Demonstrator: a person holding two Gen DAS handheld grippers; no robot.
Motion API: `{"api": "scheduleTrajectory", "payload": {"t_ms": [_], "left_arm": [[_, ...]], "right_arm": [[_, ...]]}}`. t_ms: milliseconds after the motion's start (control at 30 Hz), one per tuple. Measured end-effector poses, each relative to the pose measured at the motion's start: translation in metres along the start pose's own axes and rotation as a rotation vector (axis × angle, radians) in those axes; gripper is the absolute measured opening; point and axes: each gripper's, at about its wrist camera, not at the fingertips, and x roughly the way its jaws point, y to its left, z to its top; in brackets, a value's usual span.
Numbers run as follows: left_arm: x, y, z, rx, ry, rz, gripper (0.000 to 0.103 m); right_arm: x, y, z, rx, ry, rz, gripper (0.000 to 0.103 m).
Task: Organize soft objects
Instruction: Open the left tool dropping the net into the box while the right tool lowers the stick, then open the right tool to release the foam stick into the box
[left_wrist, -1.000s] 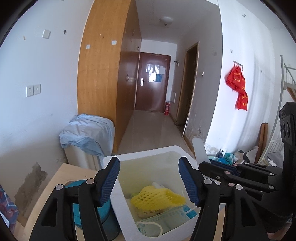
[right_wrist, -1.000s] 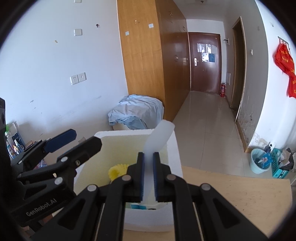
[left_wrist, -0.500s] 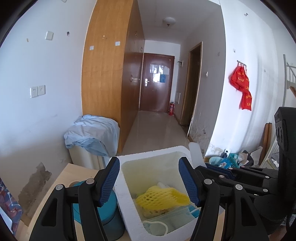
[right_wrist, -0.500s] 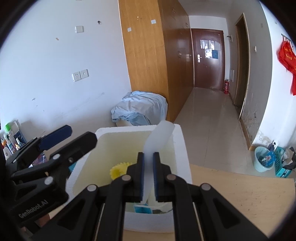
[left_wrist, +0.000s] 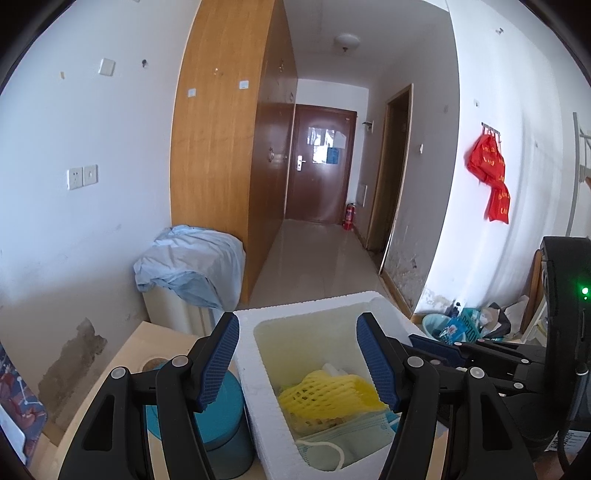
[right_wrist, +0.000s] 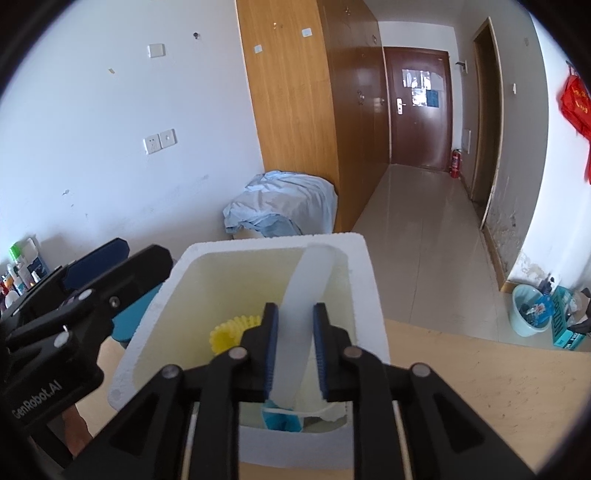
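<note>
On the wooden table (right_wrist: 480, 373) stands a white foam box (right_wrist: 369, 295), open at the top. Over its near rim the right gripper (right_wrist: 294, 350) points down into it. Its 2 blue-padded jaws have just been opening and now stand narrowly apart, with a white foam strip (right_wrist: 306, 302) between them. The strip runs up and away, and its far end leans against the box's back wall. Small gaps show between the pads and the strip, so the pads no longer press on it. Below the strip, at the near wall, lies something blue (right_wrist: 280, 419), partly hidden.

Inside the box, seen from the left wrist, a yellow foam net (left_wrist: 325, 395) lies on top of a pale green face mask (left_wrist: 351, 439) with a white ear loop. The net's frilled edge also shows in the right wrist view (right_wrist: 232, 328).

Left of the right one, the left gripper (left_wrist: 297, 363) hovers at the box's left side with its fingers wide and nothing between them. 1 pad sits outside the left wall, the other over the inside of the box. Just beside the box on that side stands a teal round container (left_wrist: 218, 417), touching or almost touching the wall.

Beyond the table, a light blue cloth (left_wrist: 192, 262) drapes over a low white unit beside a wooden wardrobe (left_wrist: 221, 147). A red bag (left_wrist: 489, 173) hangs on the right wall.
</note>
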Motion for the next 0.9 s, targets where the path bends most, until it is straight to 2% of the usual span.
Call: {"api": "scheduleTrajectory", "payload": {"t_ms": [667, 733, 800, 900], "left_arm": [[-0.008, 0.003, -0.005, -0.008, 0.003, -0.016, 0.067], [-0.011, 0.002, -0.004, -0.016, 0.007, -0.024, 0.067], [-0.018, 0.004, -0.006, -0.021, 0.006, -0.022, 0.067], [-0.031, 0.002, -0.012, -0.022, 0.014, -0.027, 0.067]], "right_arm": [[-0.014, -0.002, -0.006, 0.029, -0.003, 0.01, 0.027], [-0.022, 0.0, -0.008, 0.03, -0.01, 0.002, 0.029], [-0.028, 0.001, -0.009, 0.032, -0.014, -0.004, 0.04], [-0.043, 0.004, -0.017, 0.041, -0.024, -0.02, 0.042]]}}
